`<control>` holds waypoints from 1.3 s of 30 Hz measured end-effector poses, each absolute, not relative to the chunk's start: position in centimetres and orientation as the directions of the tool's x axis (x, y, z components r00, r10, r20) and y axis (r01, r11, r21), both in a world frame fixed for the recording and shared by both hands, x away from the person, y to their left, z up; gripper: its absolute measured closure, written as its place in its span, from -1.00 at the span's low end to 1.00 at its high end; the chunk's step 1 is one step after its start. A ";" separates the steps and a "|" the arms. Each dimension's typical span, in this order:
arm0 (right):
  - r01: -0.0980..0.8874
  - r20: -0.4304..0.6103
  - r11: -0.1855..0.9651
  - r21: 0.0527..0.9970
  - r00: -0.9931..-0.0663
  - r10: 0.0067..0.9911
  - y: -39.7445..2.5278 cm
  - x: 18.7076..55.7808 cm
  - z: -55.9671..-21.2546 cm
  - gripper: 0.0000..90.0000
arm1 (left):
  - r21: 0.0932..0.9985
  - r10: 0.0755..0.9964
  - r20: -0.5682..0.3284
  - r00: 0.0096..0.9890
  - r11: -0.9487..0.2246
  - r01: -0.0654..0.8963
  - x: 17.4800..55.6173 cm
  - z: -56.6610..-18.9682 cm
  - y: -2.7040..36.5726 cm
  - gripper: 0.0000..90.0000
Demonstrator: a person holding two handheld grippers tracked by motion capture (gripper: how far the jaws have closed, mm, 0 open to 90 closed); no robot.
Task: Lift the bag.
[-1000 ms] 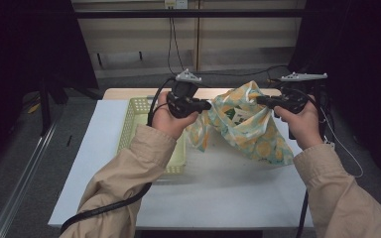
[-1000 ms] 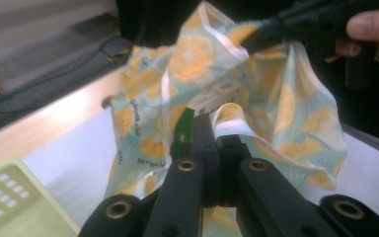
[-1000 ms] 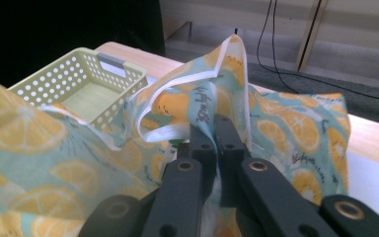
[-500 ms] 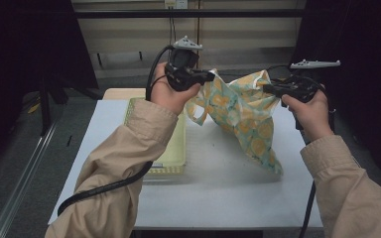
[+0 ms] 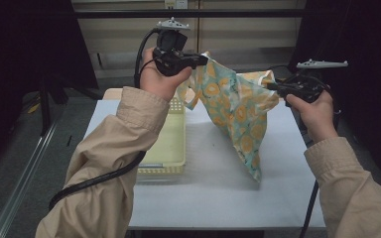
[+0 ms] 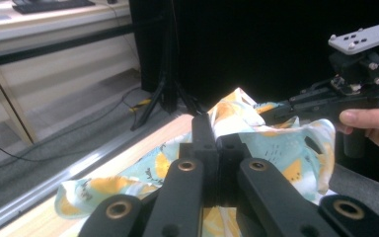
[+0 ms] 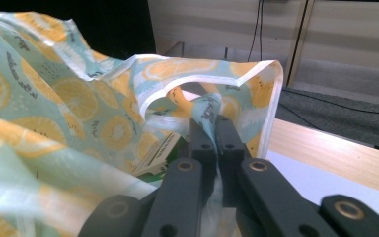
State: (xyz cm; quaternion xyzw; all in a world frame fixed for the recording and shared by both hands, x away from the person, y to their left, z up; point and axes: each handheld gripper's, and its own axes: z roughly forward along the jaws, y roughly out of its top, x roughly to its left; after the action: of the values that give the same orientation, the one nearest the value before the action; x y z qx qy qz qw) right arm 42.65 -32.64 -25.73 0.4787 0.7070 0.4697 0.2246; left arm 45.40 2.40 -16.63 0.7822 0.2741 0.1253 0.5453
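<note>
Thin printed plastic bag (image 5: 238, 111), patterned with orange slices on pale green: light, limp, crinkly, probably slick between hard jaws. Folds and collapses under its own weight, so no stiffness to count on. Best taken at the reinforced top rim beside the handle cut-out, where the film is doubled; a pinch on a single layer lower down likely to slip or stretch.

Held in the air above the white table (image 5: 218, 198), stretched between both tools, lower corner hanging down toward the table top without clearly touching it. Pale yellow perforated basket (image 5: 171, 144) lying on the table to the left of the bag, beneath the left forearm.

Left tool (image 5: 198, 60) raised high, jaws clenched on one upper edge of the bag; in the left gripper view the two black jaws meet with film gathered between them (image 6: 216, 148). Right tool (image 5: 273, 87) lower and farther right, jaws likewise pinched on the opposite rim; in the right gripper view a fold near the handle opening caught between the jaw tips (image 7: 212, 131).

Bag mouth sagging between the two grips, not yet pulled wide. Contents, if any, hard to tell.
</note>
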 end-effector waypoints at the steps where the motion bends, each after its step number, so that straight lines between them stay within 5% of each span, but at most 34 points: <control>1: 0.468 0.130 0.103 0.878 -0.440 0.889 -32.5 42.6 -25.7 1.00 | 0.922 0.569 -0.100 0.816 -0.256 0.292 45.4 -16.7 2.4 1.00; 11: 0.445 0.118 0.109 0.889 -0.452 0.884 -31.4 43.0 -25.0 1.00 | 0.917 0.568 -0.101 0.816 -0.264 0.298 45.8 -16.8 2.8 1.00; 17: 0.349 0.110 0.057 0.935 -0.439 0.892 -31.5 43.0 -21.8 1.00 | 0.930 0.594 -0.105 0.797 -0.224 0.290 46.6 -15.8 3.6 1.00; 23: 0.400 0.148 0.067 0.914 -0.483 0.863 -30.3 43.3 -23.6 0.95 | 0.897 0.573 -0.146 0.807 -0.267 0.352 47.0 -18.4 3.7 0.98; 26: 0.434 0.182 0.047 0.900 -0.470 0.864 -29.8 43.6 -24.9 0.20 | 0.847 0.563 -0.240 0.791 -0.277 0.454 47.6 -20.1 4.0 0.39; 28: 0.441 0.166 0.073 0.895 -0.480 0.862 -29.5 43.5 -25.3 0.02 | 0.825 0.597 -0.238 0.767 -0.292 0.483 47.4 -20.9 4.2 -0.11; 31: 0.441 0.183 0.058 0.896 -0.484 0.856 -29.2 43.1 -25.8 -0.39 | 0.806 0.586 -0.233 0.776 -0.330 0.491 46.9 -21.9 4.8 -0.38; 33: 0.436 0.174 0.063 0.898 -0.483 0.858 -29.0 42.6 -26.0 -0.47 | 0.796 0.569 -0.253 0.783 -0.337 0.502 46.7 -22.6 5.3 -0.60; 39: 0.441 0.182 0.062 0.895 -0.489 0.853 -29.3 41.2 -26.8 -0.65 | 0.792 0.554 -0.281 0.784 -0.328 0.515 45.6 -24.4 7.4 -0.85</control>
State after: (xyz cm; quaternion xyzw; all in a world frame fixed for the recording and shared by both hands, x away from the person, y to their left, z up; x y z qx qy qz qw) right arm 41.15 -29.28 -26.79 0.4623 0.6996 0.5053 0.2038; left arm 45.59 7.39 -24.41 0.8145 0.3282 0.0201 0.4780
